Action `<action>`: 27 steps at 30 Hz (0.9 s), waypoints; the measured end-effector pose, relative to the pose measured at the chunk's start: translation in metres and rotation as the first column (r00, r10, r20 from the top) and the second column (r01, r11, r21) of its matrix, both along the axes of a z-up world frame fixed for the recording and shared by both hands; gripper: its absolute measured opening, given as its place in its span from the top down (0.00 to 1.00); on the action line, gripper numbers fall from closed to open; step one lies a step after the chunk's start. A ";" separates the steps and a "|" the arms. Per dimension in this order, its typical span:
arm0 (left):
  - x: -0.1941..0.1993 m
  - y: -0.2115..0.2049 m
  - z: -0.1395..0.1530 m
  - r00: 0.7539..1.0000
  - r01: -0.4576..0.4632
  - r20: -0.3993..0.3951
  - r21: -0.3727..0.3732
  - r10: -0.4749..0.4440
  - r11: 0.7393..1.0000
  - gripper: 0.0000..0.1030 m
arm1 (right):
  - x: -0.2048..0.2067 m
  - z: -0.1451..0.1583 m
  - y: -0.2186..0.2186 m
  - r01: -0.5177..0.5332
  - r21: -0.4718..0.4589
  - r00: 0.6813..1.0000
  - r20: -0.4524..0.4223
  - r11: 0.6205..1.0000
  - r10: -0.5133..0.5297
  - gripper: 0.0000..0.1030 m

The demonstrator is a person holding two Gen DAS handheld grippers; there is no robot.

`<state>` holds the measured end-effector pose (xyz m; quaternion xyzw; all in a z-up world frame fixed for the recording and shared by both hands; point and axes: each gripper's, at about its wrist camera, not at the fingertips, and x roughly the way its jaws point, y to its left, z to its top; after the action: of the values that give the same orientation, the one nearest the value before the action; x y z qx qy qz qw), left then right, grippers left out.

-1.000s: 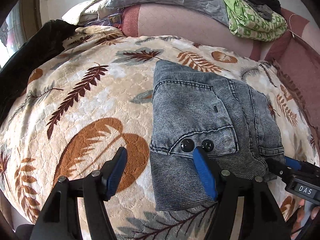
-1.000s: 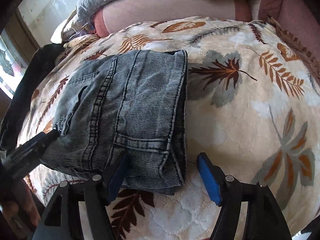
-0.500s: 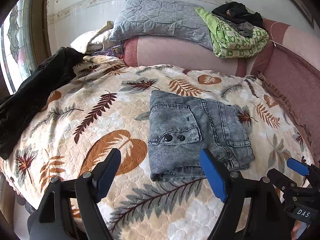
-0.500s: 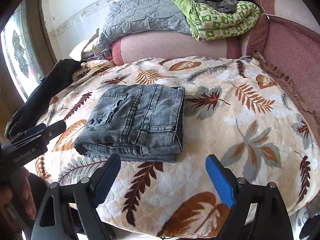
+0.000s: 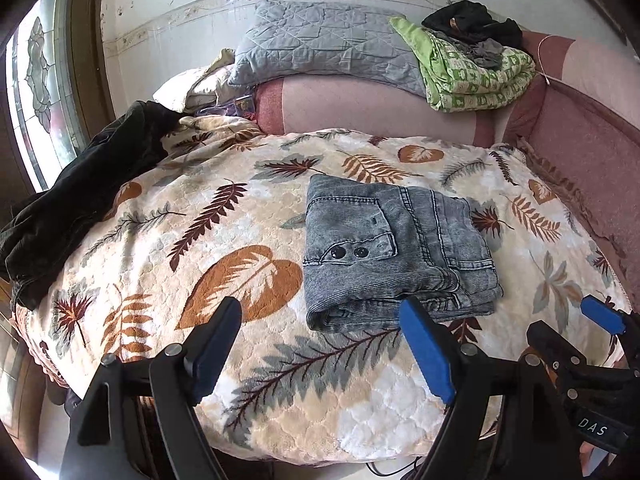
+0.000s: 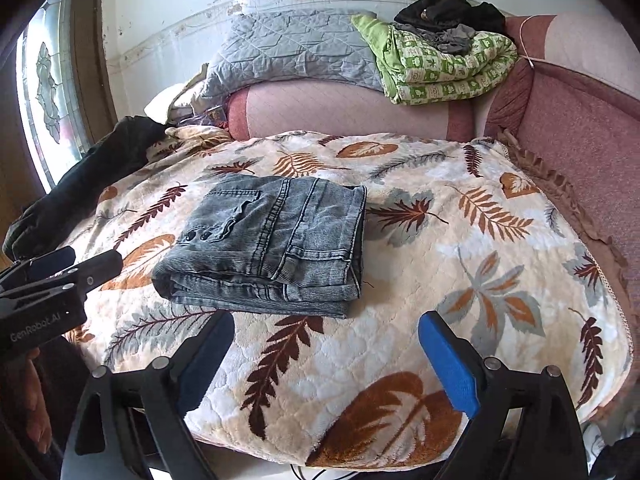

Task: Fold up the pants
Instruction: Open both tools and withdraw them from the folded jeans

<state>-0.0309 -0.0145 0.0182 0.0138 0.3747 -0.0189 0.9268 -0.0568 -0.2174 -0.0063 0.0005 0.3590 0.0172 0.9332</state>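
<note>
Grey-blue jeans [image 5: 392, 248] lie folded into a compact rectangle on a leaf-patterned blanket [image 5: 200, 240], back pocket and two dark buttons facing up. My left gripper [image 5: 320, 320] hovers open, clear of the near edge of the pants, with nothing between its fingers. In the right wrist view the same jeans [image 6: 272, 240] sit left of centre. My right gripper [image 6: 326, 322] is held back from their near right corner, its jaws opening and empty. Each gripper shows at the edge of the other's view: the right one [image 5: 592, 332], the left one [image 6: 60, 272].
A black garment [image 5: 80, 192] drapes over the blanket's left side by a window. Behind, a pink padded back [image 5: 360, 108] carries a grey quilt [image 5: 320, 48] and a green folded blanket [image 5: 472, 72] with dark clothes on top. A pink upholstered side [image 5: 580, 140] borders the right.
Both grippers have drawn back and upward from the folded jeans, and their jaws have widened. The jeans stay put on the blanket, no longer touched.
</note>
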 end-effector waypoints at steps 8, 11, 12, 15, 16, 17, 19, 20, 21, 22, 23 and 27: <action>-0.003 0.002 0.007 1.000 -0.002 0.030 -0.055 0.003 0.998 0.12 | 0.007 -0.009 0.007 -0.009 -0.014 0.998 -0.066 1.000 0.009 0.04; 0.000 0.000 0.007 1.000 0.000 0.024 -0.047 0.001 0.999 0.12 | 0.008 -0.011 0.008 -0.006 -0.017 0.997 -0.075 1.000 0.004 0.04; 0.000 -0.001 0.007 1.000 -0.002 0.026 -0.045 0.003 0.999 0.12 | 0.009 -0.011 0.008 -0.006 -0.019 0.997 -0.080 1.000 0.004 0.04; 0.001 0.000 0.007 1.000 -0.004 0.027 -0.045 0.005 0.999 0.12 | 0.011 -0.012 0.009 -0.003 -0.027 0.996 -0.087 1.000 0.001 0.04; 0.001 0.001 0.006 1.000 -0.008 0.029 -0.043 0.009 0.999 0.12 | 0.012 -0.011 0.009 -0.004 -0.028 0.996 -0.087 1.000 0.002 0.04; 0.001 0.001 0.006 0.999 -0.011 0.029 -0.042 0.012 0.999 0.12 | 0.012 -0.011 0.009 -0.006 -0.027 0.996 -0.089 1.000 0.003 0.04; 0.002 0.001 0.005 1.000 -0.010 0.023 -0.046 0.011 0.999 0.12 | 0.013 -0.011 0.009 -0.008 -0.029 0.996 -0.092 1.000 0.005 0.04; 0.003 0.000 0.005 1.000 -0.008 0.017 -0.046 0.009 0.999 0.12 | 0.013 -0.012 0.009 -0.008 -0.031 0.996 -0.093 1.000 0.005 0.04; 0.003 0.000 0.005 1.000 -0.004 0.013 -0.048 0.005 0.999 0.12 | 0.013 -0.012 0.009 -0.008 -0.031 0.995 -0.096 0.999 0.005 0.04; 0.003 0.000 0.004 1.000 -0.001 0.010 -0.048 0.002 0.999 0.12 | 0.014 -0.012 0.009 -0.008 -0.032 0.995 -0.099 0.999 0.005 0.04; 0.003 -0.001 0.004 1.000 0.001 0.008 -0.049 -0.001 0.999 0.12 | 0.014 -0.012 0.009 -0.008 -0.034 0.995 -0.100 0.999 0.005 0.04; 0.004 -0.005 0.006 1.000 0.019 0.004 -0.056 -0.019 0.998 0.12 | 0.014 -0.012 0.008 -0.008 -0.046 0.995 -0.103 0.999 0.003 0.04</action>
<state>-0.0274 -0.0197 0.0238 -0.0083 0.3724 -0.0383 0.9272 -0.0432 -0.2091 -0.0184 -0.0211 0.4069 0.0114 0.9131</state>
